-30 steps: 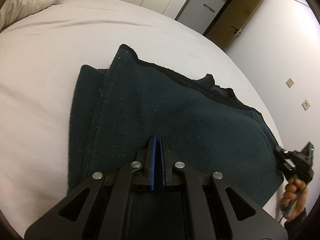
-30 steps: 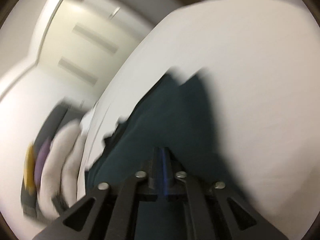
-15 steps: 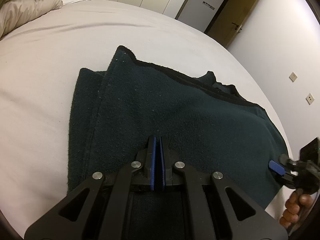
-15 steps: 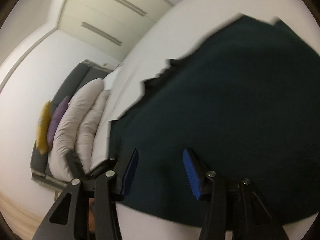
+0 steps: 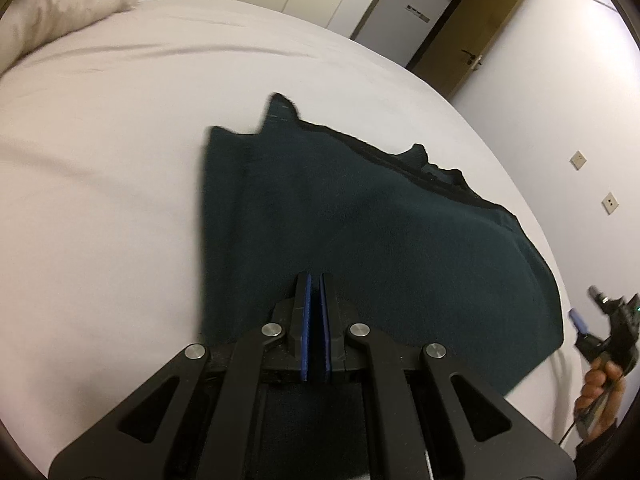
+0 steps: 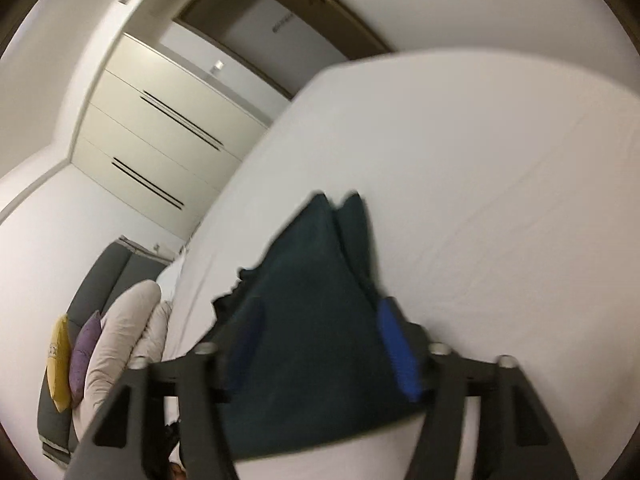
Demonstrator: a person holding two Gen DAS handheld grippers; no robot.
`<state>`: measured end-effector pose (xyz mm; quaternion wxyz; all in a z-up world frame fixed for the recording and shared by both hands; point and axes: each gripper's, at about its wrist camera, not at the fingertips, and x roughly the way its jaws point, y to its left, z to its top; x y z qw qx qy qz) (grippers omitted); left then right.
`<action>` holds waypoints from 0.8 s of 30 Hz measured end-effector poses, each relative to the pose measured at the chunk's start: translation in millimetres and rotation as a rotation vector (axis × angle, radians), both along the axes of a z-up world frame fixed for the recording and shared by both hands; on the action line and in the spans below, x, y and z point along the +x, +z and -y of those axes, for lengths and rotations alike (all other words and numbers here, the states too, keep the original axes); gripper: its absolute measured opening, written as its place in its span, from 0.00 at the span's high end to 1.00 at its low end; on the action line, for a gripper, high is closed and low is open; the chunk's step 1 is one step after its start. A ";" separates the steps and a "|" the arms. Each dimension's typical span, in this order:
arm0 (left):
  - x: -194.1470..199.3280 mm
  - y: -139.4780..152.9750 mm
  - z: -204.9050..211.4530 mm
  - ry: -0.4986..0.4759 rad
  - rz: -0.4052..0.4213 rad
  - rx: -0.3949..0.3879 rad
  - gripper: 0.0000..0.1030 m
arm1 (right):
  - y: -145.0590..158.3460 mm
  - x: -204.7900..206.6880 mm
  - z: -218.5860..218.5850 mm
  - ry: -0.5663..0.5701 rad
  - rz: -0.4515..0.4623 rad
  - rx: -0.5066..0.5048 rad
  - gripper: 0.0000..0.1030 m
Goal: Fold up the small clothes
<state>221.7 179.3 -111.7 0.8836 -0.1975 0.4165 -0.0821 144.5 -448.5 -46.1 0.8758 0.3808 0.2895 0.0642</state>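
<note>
Left gripper [image 5: 315, 312]: jaws sitting pressed together over the near edge of the dark green garment [image 5: 380, 240]; whether cloth is pinched between them cannot be told. Right gripper [image 6: 320, 344]: jaws standing wide apart, blue pads [image 6: 394, 354] flanking the garment's corner. Garment: lying part-folded on the white bed [image 5: 100, 180]. Pillows [image 6: 120, 332], wardrobe [image 6: 160, 140]: standing beyond.

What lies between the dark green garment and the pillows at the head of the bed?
Only bare white bedsheet between garment and pillows, in the left wrist view.
</note>
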 end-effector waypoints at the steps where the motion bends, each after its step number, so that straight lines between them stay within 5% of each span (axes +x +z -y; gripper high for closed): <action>1: -9.8 4.1 -4.1 0.014 -0.001 0.006 0.95 | 3.5 -1.6 -2.5 0.018 0.010 0.000 0.35; 5: -56.1 15.3 -26.4 0.104 -0.009 -0.074 0.95 | 13.5 5.7 -42.5 0.141 0.035 0.024 0.34; 8: -84.5 9.9 -36.4 0.153 -0.029 -0.214 0.79 | 12.0 22.5 -102.8 0.256 0.022 0.021 0.34; 9: -93.7 6.2 -37.8 0.166 -0.036 -0.265 0.60 | 10.3 26.2 -118.9 0.295 0.010 0.011 0.34; 10: -102.5 2.8 -37.7 0.185 -0.042 -0.307 0.30 | 8.3 28.3 -134.8 0.339 -0.006 0.003 0.34; 11: -112.9 -0.4 -37.4 0.214 -0.040 -0.341 0.20 | 6.4 30.7 -145.0 0.365 -0.018 -0.004 0.34; 19: -129.2 -13.2 -29.7 0.266 -0.080 -0.539 0.18 | -6.9 33.5 -200.9 0.489 -0.053 -0.014 0.34; 24: -125.1 -18.0 -21.1 0.307 -0.075 -0.593 0.19 | -9.4 52.9 -220.2 0.512 -0.074 0.020 0.34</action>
